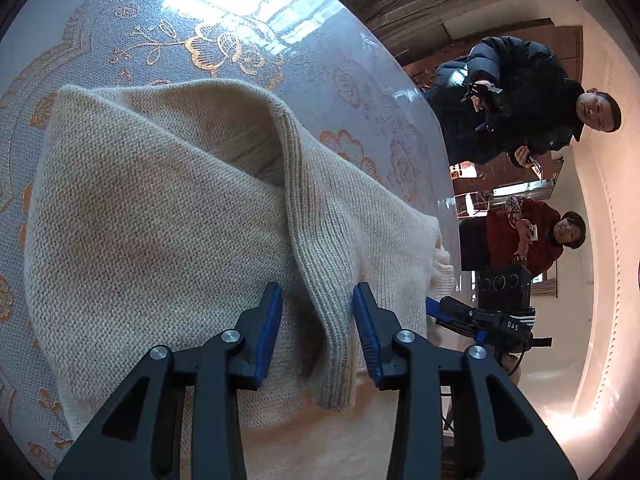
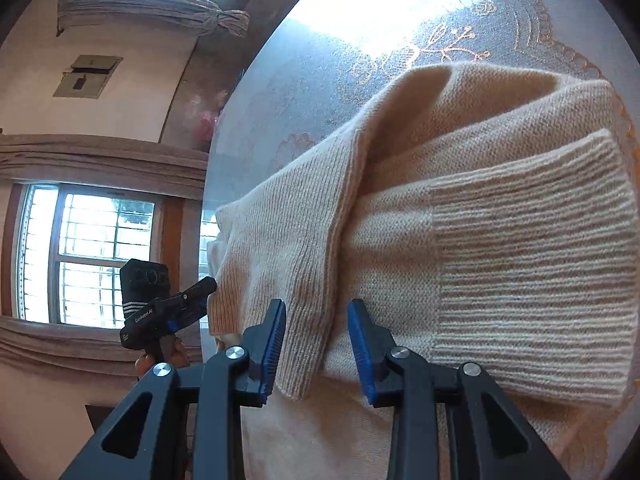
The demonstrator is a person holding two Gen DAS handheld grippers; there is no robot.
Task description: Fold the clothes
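A cream knitted sweater (image 1: 160, 220) lies partly folded on the round table. Its raised ribbed edge (image 1: 320, 280) runs between the blue pads of my left gripper (image 1: 316, 312), which stands open; the pads do not press the knit. In the right wrist view the same sweater (image 2: 500, 220) shows a wide ribbed hem on the right. A folded ribbed strip (image 2: 308, 280) hangs between the fingers of my right gripper (image 2: 316, 320), also open, with a gap at the right pad. Each gripper's black body shows in the other's view (image 1: 492, 316) (image 2: 168, 308).
The table (image 1: 200, 40) has a lace cloth with orange flowers under glossy glass; its curved edge (image 1: 448, 184) is close to the sweater. Beyond it sit a person in a black jacket (image 1: 520, 100) and a person in red (image 1: 520, 236). A barred window (image 2: 80, 256) is at the left.
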